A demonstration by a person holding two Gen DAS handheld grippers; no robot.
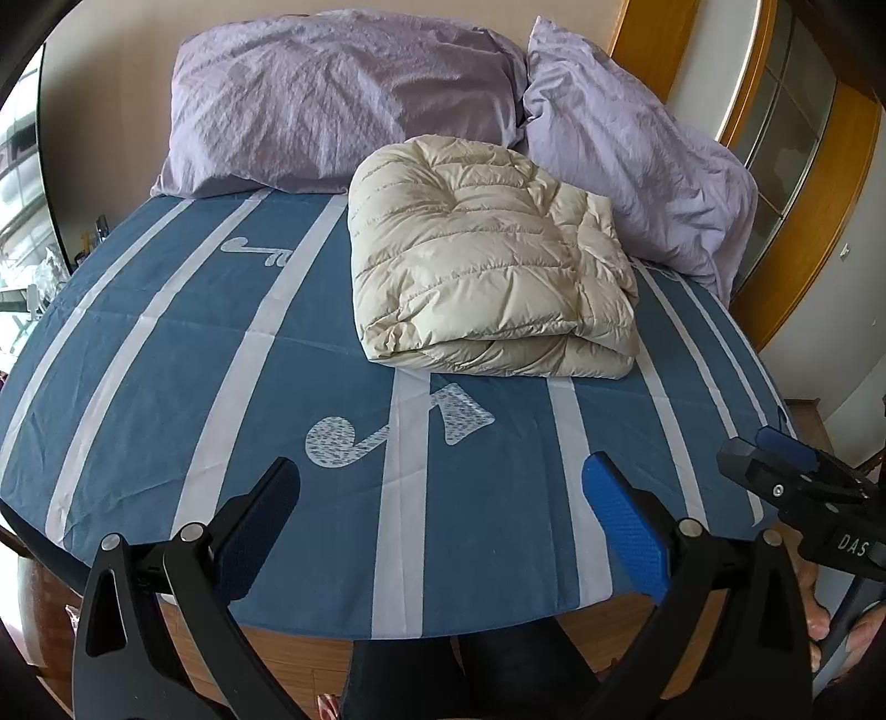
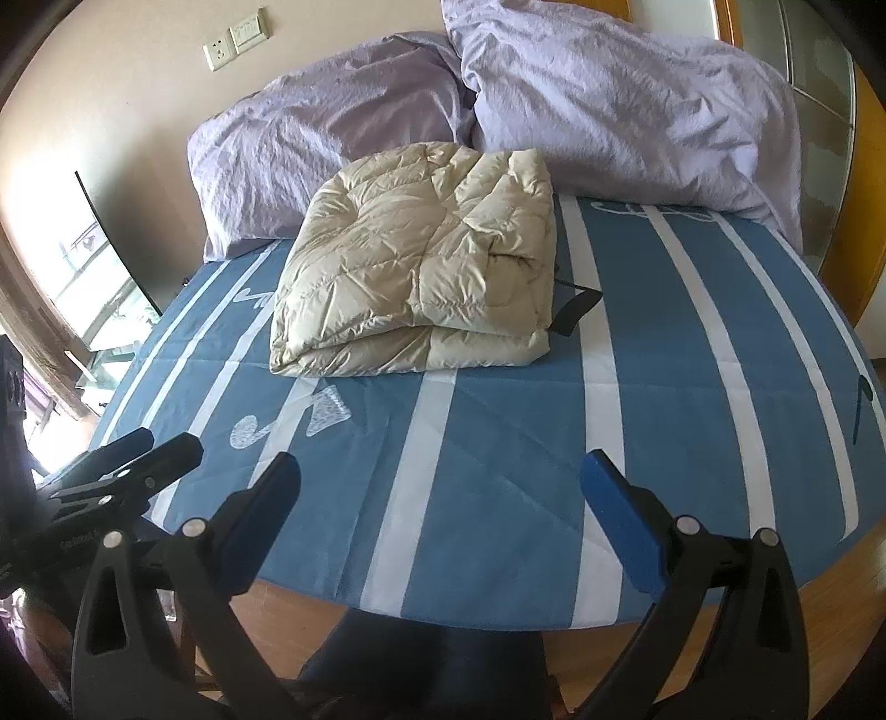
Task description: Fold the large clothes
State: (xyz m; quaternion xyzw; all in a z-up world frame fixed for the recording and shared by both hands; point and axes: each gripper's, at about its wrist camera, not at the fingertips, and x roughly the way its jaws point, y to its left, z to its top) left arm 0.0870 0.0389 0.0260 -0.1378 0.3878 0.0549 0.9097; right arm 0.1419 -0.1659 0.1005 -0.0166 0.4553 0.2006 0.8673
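Note:
A cream quilted puffer jacket (image 1: 487, 260) lies folded into a thick bundle on the blue striped bed sheet (image 1: 166, 387), near the pillows. It also shows in the right wrist view (image 2: 421, 266), with a black strap (image 2: 578, 310) sticking out at its right side. My left gripper (image 1: 440, 482) is open and empty, held above the near edge of the bed, well short of the jacket. My right gripper (image 2: 440, 482) is open and empty too, over the near edge. Each gripper shows at the side of the other's view, the right one (image 1: 797, 471) and the left one (image 2: 127, 459).
Two lilac pillows (image 1: 343, 99) (image 1: 637, 144) lean against the wall behind the jacket. A wooden frame (image 1: 803, 221) stands to the right of the bed. A window (image 2: 83, 288) is at the left. Wall sockets (image 2: 238, 39) are above the pillows. Wooden floor (image 2: 830, 581) shows below the bed edge.

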